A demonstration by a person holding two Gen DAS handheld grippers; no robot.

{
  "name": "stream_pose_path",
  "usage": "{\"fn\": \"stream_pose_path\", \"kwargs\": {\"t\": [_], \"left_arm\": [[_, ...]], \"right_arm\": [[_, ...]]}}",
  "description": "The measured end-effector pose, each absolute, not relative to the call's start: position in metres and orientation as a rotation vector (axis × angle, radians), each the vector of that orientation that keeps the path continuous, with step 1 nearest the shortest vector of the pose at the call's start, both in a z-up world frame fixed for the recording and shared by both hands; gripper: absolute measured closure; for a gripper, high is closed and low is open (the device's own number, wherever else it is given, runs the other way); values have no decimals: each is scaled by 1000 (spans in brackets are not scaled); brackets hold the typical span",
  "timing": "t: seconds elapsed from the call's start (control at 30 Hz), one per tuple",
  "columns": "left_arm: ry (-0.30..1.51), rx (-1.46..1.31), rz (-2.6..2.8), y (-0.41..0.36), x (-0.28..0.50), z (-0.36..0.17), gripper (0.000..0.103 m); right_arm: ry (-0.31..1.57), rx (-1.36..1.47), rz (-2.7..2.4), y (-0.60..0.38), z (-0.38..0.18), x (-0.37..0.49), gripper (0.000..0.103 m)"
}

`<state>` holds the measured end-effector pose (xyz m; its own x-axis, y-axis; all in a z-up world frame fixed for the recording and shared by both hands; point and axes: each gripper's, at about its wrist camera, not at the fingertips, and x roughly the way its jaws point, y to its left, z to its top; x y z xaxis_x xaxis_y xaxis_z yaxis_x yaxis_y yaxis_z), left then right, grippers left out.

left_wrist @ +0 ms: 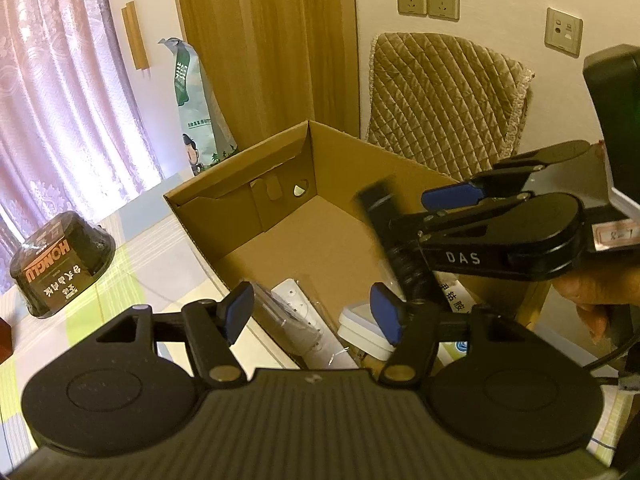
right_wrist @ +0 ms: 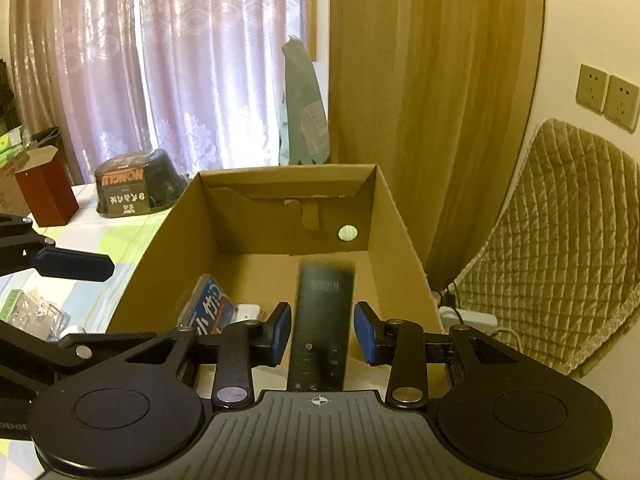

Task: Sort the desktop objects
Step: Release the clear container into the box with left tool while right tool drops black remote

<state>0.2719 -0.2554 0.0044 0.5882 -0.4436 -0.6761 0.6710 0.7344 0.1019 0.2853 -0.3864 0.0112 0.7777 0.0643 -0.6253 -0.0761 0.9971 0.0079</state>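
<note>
An open cardboard box [right_wrist: 400,224] stands on the table. A black remote [right_wrist: 322,320], blurred, hangs lengthwise over the box floor between the blue pads of my right gripper [right_wrist: 322,334], with a gap on each side; the gripper is open. In the left wrist view the same remote [left_wrist: 380,216] shows tilted and blurred just under the right gripper [left_wrist: 420,212]. My left gripper [left_wrist: 316,316] is open over the box's near corner and holds nothing. Inside lie a white power strip [left_wrist: 304,312], a small white box [left_wrist: 360,330] and a blue-and-white packet [right_wrist: 208,308].
A black instant-food bowl [right_wrist: 136,188] and a red carton [right_wrist: 46,192] sit on the checked tablecloth left of the box. A clear plastic packet [right_wrist: 36,312] lies nearer. A green bag [left_wrist: 196,112] stands behind the box; a quilted chair [left_wrist: 444,100] is at its right.
</note>
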Motion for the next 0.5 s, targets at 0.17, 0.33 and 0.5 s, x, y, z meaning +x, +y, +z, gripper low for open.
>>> {"fn": "stream_pose_path", "kwargs": {"t": [0.17,0.33,0.5], "left_arm": [[673,361,-656,-247,266,8,42],[679,347,-635,-232,255,11,40],[690,318,-611,-217,243,15,39]], "right_arm": [[667,-10,70,-386,17,279,65],[668,10,65,-386,22,265,65],[666,13,72,-379,28,249,65]]}}
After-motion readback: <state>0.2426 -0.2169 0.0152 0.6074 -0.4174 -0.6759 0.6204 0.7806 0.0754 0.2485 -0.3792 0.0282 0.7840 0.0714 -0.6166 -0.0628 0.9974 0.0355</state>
